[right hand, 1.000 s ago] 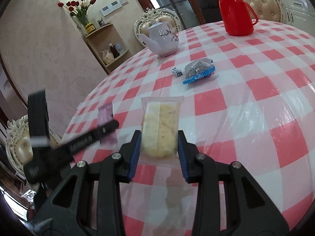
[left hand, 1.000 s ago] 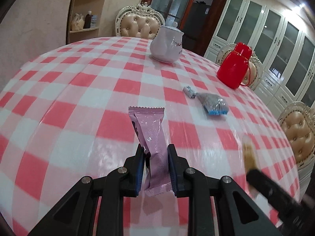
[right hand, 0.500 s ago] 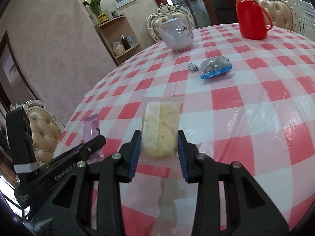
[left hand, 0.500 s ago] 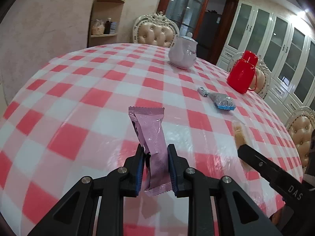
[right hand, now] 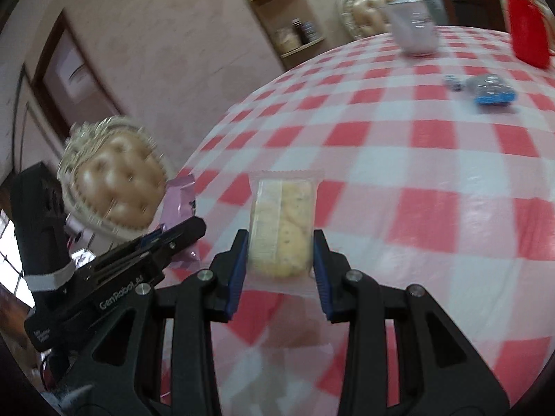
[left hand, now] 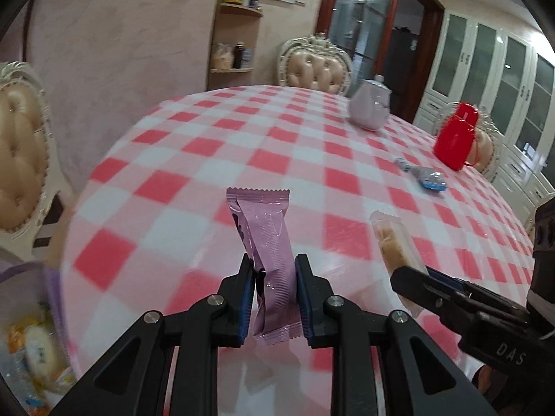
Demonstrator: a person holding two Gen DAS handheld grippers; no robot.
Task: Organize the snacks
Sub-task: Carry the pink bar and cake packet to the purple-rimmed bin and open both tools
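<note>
Left claw (left hand: pixel 274 298): clamped on the lower half of a pink wrapped snack bar (left hand: pixel 267 242), carried clear above the near edge of the bench (left hand: pixel 194 159).
Right claw (right hand: pixel 279 270): pinched on a clear-wrapped yellow cake slice (right hand: pixel 282 228), also lifted off the bench, just right of the pink bar.
Basket (left hand: pixel 38 339): a blurred purple-rimmed container below the bench's near left edge, beside the chair (left hand: pixel 20 159); it already holds several wrapped snacks, too blurred to name.
Still on the bench: a blue-edged snack bag (left hand: pixel 432 180) and a small wrapped sweet (left hand: pixel 403 164) touching or nearly touching it, well beyond the two claws, short of the red jug (left hand: pixel 454 142).
Farther back: a white teapot (left hand: pixel 369 107), not a snack.
Done, as I judge: some snacks are stowed, and two more are picked up and in hand.
Left, as I judge: drop both held packets into the basket, then fetch the blue bag and the sweet.
Risk: the pink bar is held by a thin flat wrapper and could slip.
</note>
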